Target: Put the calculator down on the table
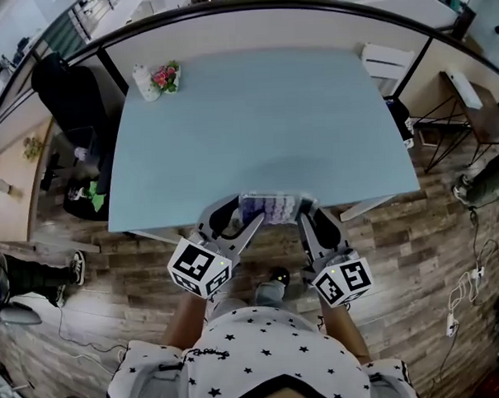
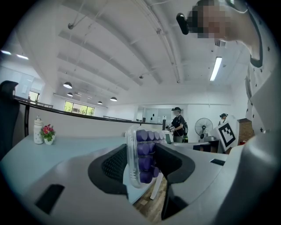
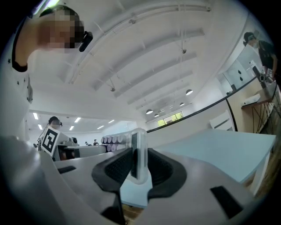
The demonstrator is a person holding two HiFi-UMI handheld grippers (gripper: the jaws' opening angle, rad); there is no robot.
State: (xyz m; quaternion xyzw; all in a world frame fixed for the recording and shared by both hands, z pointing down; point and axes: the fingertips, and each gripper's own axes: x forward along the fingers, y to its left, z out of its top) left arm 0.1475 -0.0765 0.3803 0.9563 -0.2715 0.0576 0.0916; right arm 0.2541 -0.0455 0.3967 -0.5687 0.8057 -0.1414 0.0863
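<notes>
A calculator [image 1: 268,208] with purple keys in a clear casing is held between both grippers, on edge, at the near edge of the light blue table [image 1: 263,127]. My left gripper [image 1: 234,220] is shut on its left end. In the left gripper view the calculator [image 2: 142,154] stands upright between the dark pads of the left gripper [image 2: 141,161], keys facing right. My right gripper [image 1: 311,211] is shut on the right end. The right gripper view shows the calculator's thin clear edge [image 3: 138,151] clamped in the right gripper [image 3: 137,166]. Whether the calculator touches the tabletop is hidden.
A white bottle [image 1: 144,81] and a small pot of pink flowers [image 1: 166,75] stand at the table's far left corner. A black chair [image 1: 70,101] is off the left side. A white chair [image 1: 385,62] stands by the far right corner. People stand in the distance.
</notes>
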